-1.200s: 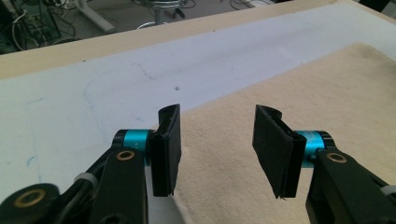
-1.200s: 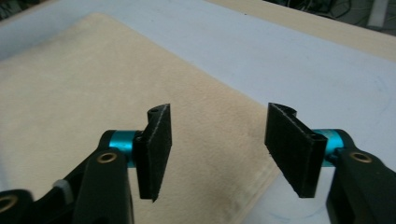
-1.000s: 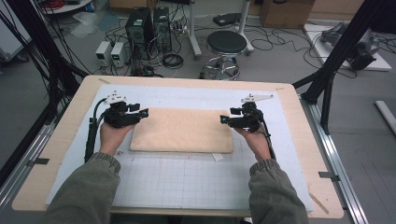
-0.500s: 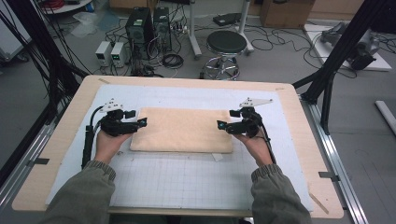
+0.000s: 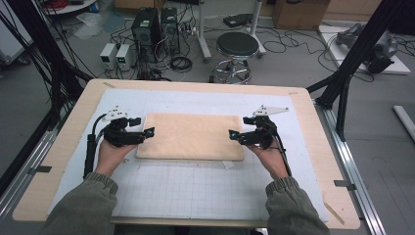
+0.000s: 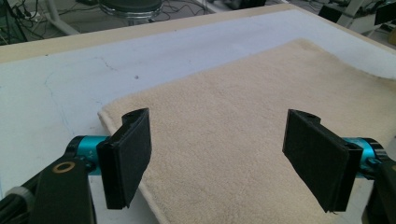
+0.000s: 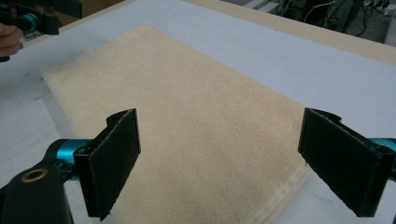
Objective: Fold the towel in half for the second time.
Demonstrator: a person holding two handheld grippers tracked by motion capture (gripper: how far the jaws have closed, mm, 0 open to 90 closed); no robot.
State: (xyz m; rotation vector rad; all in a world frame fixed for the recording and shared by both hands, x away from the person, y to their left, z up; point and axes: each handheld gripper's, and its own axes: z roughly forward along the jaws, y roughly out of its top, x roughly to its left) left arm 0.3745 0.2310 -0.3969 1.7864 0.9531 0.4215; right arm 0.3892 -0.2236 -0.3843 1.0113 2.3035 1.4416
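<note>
A beige folded towel lies flat on the white mat. My left gripper is at the towel's left end and my right gripper at its right end, each held by a hand. In the left gripper view the towel spreads under my left gripper, whose black pads stand wide apart. The right gripper view shows the same: the towel under my right gripper, pads spread. Both pairs of jaws have just been opening and press on nothing.
The white gridded mat covers a wooden table. A black stool stands beyond the far edge, with computer boxes and cables on the floor. Black frame struts rise at the right and left.
Both grippers' jaws stand wider than before, and both hands have drawn slightly back toward the person. The towel lies where it was.
</note>
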